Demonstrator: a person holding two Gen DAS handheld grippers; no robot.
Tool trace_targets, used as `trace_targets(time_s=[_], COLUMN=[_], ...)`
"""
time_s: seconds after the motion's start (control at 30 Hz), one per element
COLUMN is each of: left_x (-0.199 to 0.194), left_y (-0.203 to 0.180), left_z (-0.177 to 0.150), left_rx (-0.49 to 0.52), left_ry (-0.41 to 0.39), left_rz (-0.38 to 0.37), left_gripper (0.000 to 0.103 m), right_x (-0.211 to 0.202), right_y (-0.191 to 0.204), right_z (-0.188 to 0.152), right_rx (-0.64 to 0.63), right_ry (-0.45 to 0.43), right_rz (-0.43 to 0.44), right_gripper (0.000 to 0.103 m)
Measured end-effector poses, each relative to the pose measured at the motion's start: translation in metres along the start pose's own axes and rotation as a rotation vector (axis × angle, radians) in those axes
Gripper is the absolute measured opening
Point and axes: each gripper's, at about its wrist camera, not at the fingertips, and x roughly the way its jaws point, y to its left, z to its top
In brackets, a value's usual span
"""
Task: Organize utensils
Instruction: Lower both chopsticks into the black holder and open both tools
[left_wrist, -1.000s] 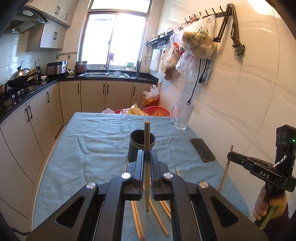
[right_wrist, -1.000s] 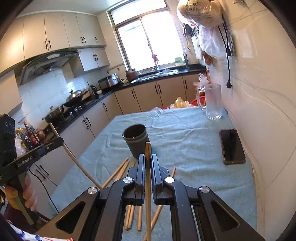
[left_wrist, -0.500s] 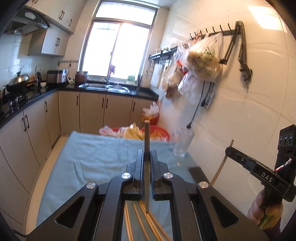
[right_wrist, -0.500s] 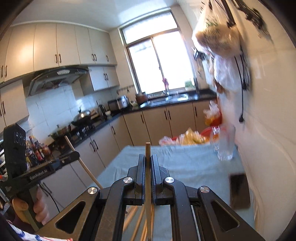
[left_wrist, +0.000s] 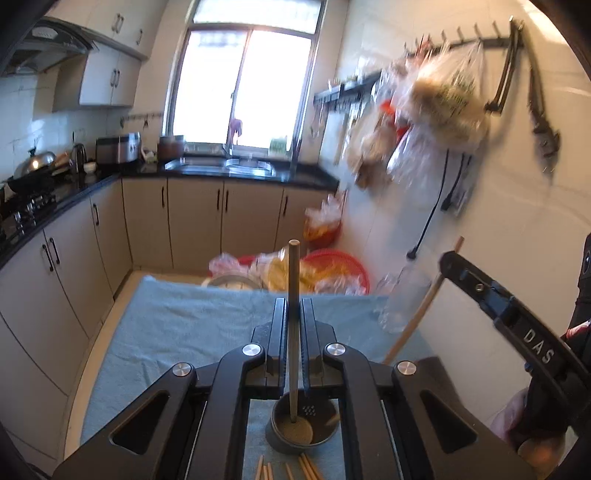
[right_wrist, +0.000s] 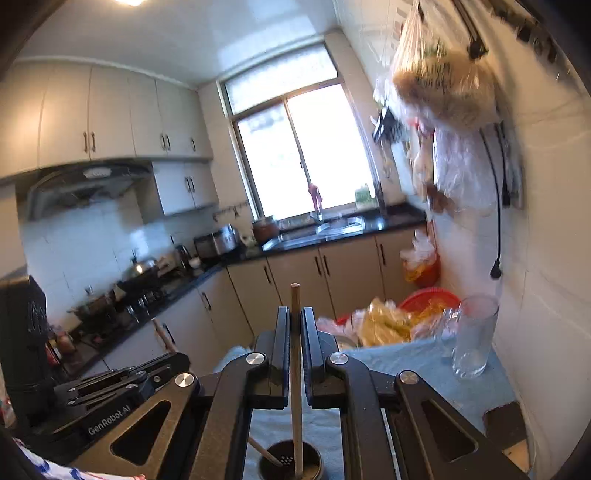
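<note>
Left tongs clamped on a chopstick, right tongs clamped on another chopstick, both tips inside dark holder, cloth-covered counter

Both tools, left and right, are built of black angular links fastened with silver screws; white lettering is printed on each.
</note>
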Motion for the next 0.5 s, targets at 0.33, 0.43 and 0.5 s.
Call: trace_targets(time_s=[0.33, 0.43, 0.5], left_x=[0.049, 0.047, 0.048], left_y=[0.012, 0.015, 0.014], left_z=[-0.035, -0.037, -0.036], left_rx=[-0.033, -0.033, -0.036], left_ry=[0.133, 0.135, 0.130], left_rz=[0.024, 0.022, 0.022], left_gripper=[0.006, 0.007, 0.009], right_x=[0.068, 0.073, 0.074], right_y=[-0.029, -0.034, -0.037], right_z=[-0.062, -0.065, -0.065], right_rx=[0.059, 0.078, 0.087], right_ry=[0.231, 0.251, 0.252], right_rz=[-0.002, 0.001, 0.000], right_gripper=[0.006, 0.007, 0.007])
